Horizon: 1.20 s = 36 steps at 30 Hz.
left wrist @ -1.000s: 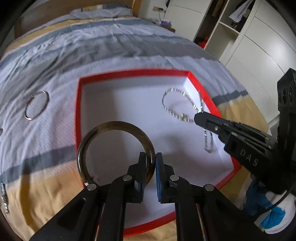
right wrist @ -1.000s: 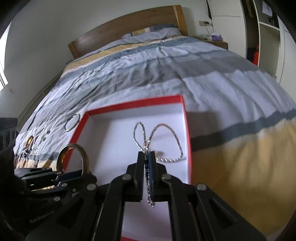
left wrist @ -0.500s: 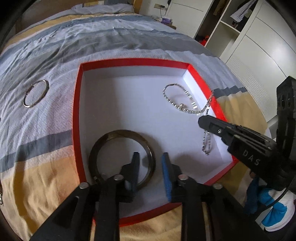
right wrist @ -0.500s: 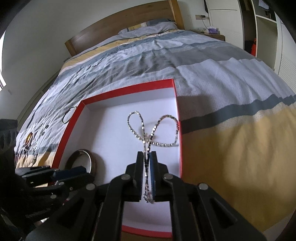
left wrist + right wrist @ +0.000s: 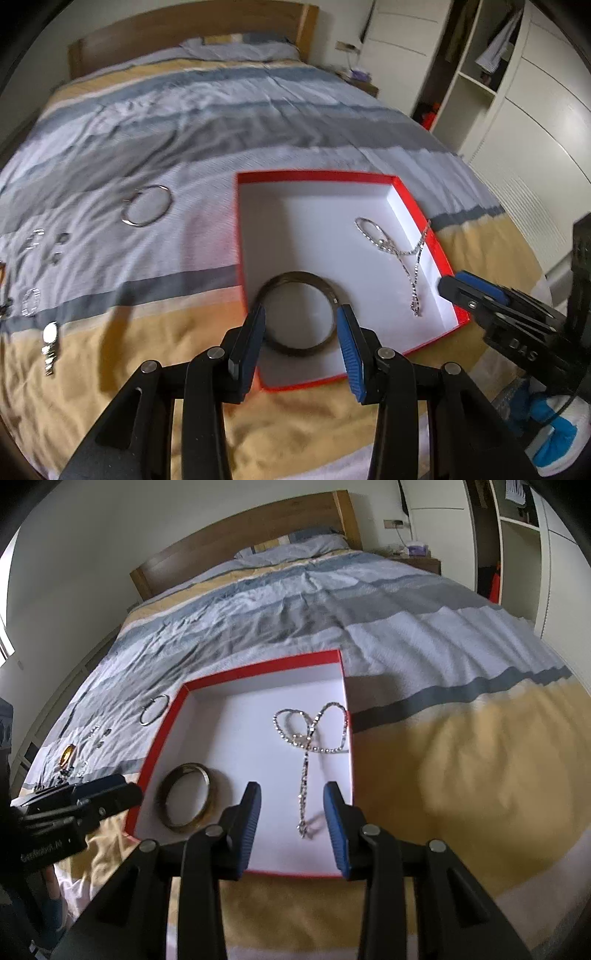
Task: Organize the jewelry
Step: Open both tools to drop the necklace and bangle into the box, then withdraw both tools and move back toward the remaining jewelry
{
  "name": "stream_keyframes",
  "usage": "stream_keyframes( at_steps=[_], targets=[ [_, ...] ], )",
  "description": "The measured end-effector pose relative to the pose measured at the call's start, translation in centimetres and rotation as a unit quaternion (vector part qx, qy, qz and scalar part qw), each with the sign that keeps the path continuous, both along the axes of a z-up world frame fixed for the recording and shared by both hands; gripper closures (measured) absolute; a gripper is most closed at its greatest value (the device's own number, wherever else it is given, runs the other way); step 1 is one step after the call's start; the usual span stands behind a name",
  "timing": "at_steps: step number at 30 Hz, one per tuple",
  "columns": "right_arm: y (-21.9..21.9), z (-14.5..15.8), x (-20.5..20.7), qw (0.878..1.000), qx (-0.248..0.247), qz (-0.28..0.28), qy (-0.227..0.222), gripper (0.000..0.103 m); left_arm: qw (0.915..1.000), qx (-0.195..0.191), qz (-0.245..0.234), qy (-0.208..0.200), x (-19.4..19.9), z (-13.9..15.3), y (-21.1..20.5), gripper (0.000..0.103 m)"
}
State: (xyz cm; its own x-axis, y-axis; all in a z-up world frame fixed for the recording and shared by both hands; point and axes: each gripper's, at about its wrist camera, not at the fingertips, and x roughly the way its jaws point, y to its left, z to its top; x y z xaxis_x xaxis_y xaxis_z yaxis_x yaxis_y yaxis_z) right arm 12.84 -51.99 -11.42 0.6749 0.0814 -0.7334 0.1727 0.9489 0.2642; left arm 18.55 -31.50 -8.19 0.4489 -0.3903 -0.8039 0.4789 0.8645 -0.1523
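A red box with a white inside (image 5: 314, 221) (image 5: 240, 709) lies on the bed. A dark gold bangle (image 5: 280, 345) (image 5: 208, 775) lies flat in its near left corner. A silver chain (image 5: 410, 254) (image 5: 306, 775) lies along the box's right side. My left gripper (image 5: 301, 321) is open above the bangle and empty. My right gripper (image 5: 291, 797) is open over the chain's near end and empty.
On the striped bedspread left of the box lie a thin silver hoop (image 5: 147, 205) (image 5: 154, 709), several small rings and earrings (image 5: 35, 238), a watch (image 5: 50, 345) and an amber piece (image 5: 67, 755). White wardrobes (image 5: 517, 110) stand to the right.
My left gripper has let go of the bangle, which now lies in the box, and pulled back. My right gripper has opened and dropped the chain into the box.
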Motion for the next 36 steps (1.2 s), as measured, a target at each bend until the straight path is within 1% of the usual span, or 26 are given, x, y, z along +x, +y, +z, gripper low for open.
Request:
stream_keyframes(
  at_steps=[6,10,14,16,18,24,31,36],
  targets=[
    [1.3,2.6,-2.5,1.0,-0.004,0.0,-0.018,0.069,0.9995,0.001,0.024,-0.02,-2.5,2.3,2.8,0.062],
    [2.9,4.3,-3.8,1.0,-0.007,0.001,-0.03,0.069,0.9988,0.009,0.035,-0.031,-3.9,3.5,4.3,0.061],
    [5.0,6.0,-5.2,0.999,-0.009,0.006,-0.043,0.069,0.9972,0.012,0.052,-0.052,-5.5,5.6,6.4,0.05],
    [6.2,6.7,-5.9,0.999,-0.01,0.011,-0.048,0.069,0.9955,0.015,0.062,-0.07,-6.4,6.7,7.2,0.047],
    [7.1,7.2,-6.4,0.999,-0.013,0.015,-0.051,0.069,0.9936,0.015,0.072,-0.085,-7.3,7.8,8.3,0.042],
    [9.5,9.1,-8.2,0.997,-0.021,0.025,-0.067,0.069,0.988,0.013,0.099,-0.117,-9.5,9.7,10.9,0.029],
    [11.3,10.7,-10.0,0.996,-0.023,0.02,-0.081,0.069,0.9842,0.012,0.118,-0.132,-11.0,10.4,13.6,0.029],
    [12.8,11.4,-10.8,0.996,-0.025,0.021,-0.083,0.069,0.9812,0.011,0.13,-0.142,-11.8,10.9,15.5,0.029]
  ],
)
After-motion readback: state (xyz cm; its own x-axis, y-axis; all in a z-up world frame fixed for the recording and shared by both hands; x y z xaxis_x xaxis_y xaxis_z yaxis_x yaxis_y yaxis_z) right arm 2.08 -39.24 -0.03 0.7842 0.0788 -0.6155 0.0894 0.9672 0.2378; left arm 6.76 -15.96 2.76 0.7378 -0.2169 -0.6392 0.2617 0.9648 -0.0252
